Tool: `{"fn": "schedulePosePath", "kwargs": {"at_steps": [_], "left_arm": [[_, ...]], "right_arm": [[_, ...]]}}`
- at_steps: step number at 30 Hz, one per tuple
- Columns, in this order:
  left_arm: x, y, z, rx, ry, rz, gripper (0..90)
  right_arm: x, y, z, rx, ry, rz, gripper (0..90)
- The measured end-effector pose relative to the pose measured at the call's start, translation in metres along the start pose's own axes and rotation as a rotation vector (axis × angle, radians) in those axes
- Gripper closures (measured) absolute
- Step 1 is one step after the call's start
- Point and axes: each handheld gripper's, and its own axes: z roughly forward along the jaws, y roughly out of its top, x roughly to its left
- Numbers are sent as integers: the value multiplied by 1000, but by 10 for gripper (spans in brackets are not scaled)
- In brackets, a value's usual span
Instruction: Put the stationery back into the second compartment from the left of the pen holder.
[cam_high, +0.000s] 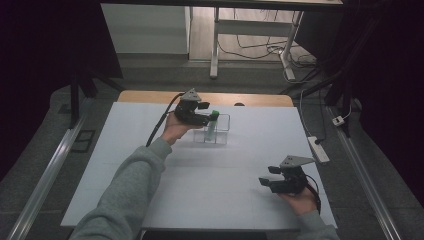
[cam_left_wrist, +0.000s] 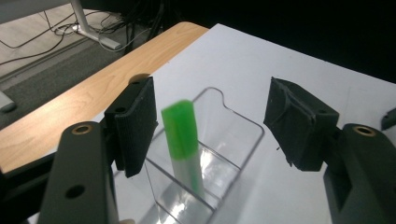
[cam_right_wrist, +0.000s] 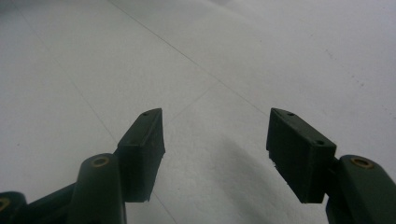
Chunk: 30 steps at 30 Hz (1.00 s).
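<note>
White sheeting covers the desk (cam_high: 150, 150), its wooden far edge exposed. Near that far edge, a clear plastic organizer (cam_left_wrist: 233, 140) holds a green-capped marker (cam_left_wrist: 182, 140) standing tilted in a compartment. Left hand-held gripper (cam_left_wrist: 210, 126) hovers with jaws spread either side of the marker, not touching it. Right hand-held gripper (cam_right_wrist: 215, 149), jaws spread and empty, sits near the desk's near right corner.

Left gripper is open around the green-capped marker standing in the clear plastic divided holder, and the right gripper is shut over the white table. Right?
Not quite. The right gripper is open, not shut: the right gripper view shows its jaws apart over the white table. The rest holds: the left gripper is open around the green-capped marker standing in the clear plastic divided holder.
</note>
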Motion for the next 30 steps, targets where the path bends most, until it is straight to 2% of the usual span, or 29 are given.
{"fn": "schedulePosePath", "kwargs": {"at_steps": [3,6,11,15,17,21,25,30], "left_arm": [[-5,-6,-8,6,4,0,339],[-10,-13,-20,11,18,16,343],[-19,-25,-47,23,12,16,341],[-28,-44,-69,14,17,2,340],[-32,-55,-79,25,32,2,334],[-37,-77,-98,26,45,-25,335],[-42,-93,-112,34,42,-41,336],[-54,-113,-133,34,41,-43,336]], "right_arm": [[-1,0,0,3,-5,0,365],[-2,-1,0,4,-3,7,363],[-5,-1,-2,0,-9,6,361],[-6,-2,-1,3,-11,11,361],[-6,-2,-2,2,-13,9,361],[-6,-2,-1,6,-20,8,360],[-7,-3,-1,7,-21,9,360],[-7,-3,-3,-1,-25,3,359]]}}
